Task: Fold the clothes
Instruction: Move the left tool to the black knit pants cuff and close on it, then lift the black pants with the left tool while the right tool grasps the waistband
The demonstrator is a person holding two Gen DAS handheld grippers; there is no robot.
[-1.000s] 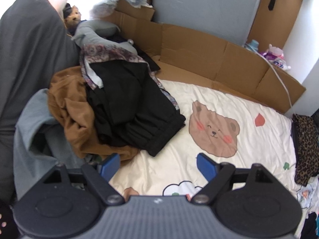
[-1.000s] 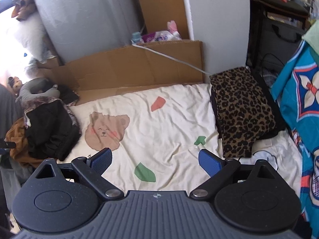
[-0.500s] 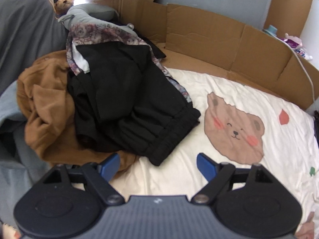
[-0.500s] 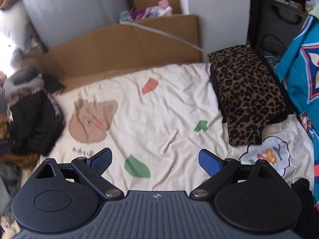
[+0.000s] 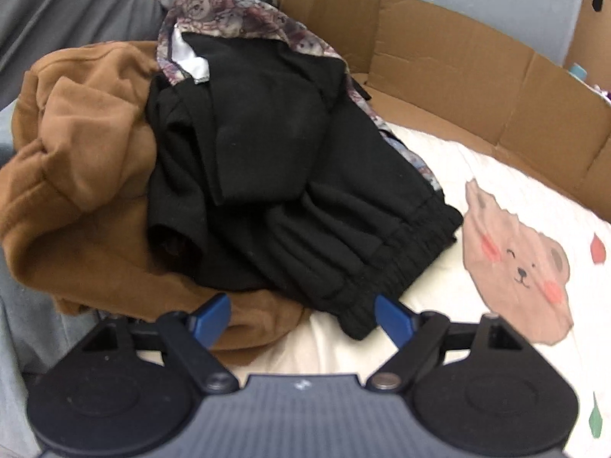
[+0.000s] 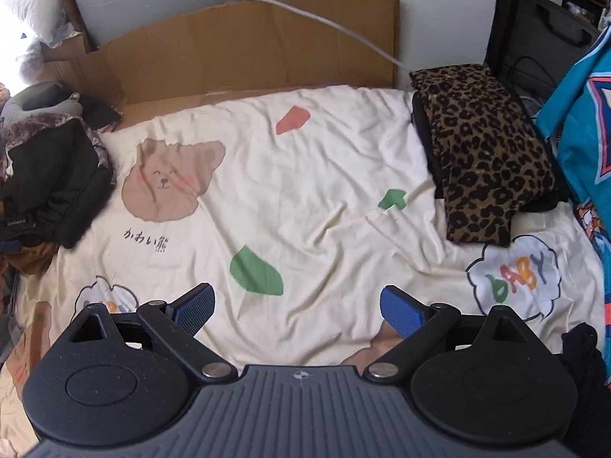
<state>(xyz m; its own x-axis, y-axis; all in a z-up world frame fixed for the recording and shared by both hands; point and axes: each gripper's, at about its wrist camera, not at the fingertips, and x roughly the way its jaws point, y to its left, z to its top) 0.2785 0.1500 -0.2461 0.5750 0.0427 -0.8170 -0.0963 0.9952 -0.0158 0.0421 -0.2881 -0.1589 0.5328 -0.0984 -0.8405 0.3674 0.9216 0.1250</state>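
A heap of unfolded clothes fills the left wrist view: black trousers [image 5: 305,198] with an elastic waistband on top, a brown fleece garment [image 5: 80,175] under and left of them, a floral patterned piece [image 5: 244,23] behind. My left gripper [image 5: 301,315] stands open right at the heap's near edge, its right finger beside the black waistband, nothing between the fingers. In the right wrist view the same heap [image 6: 49,179] sits at the far left. My right gripper [image 6: 298,311] is open above the cream bedsheet [image 6: 313,198]. A folded leopard-print garment [image 6: 488,160] lies at the right.
Cardboard panels [image 6: 244,49] line the back of the bed. A blue patterned cloth [image 6: 584,122] hangs at the right edge, with a dark item [image 6: 580,347] below it. A grey neck pillow [image 6: 42,99] and grey fabric [image 5: 68,4] border the heap. A bear print [image 5: 519,267] marks the sheet.
My left gripper has moved forward and left, closing in on the clothes heap until its fingers reach the edge. The right gripper has tilted down toward the sheet. Both stayed open.
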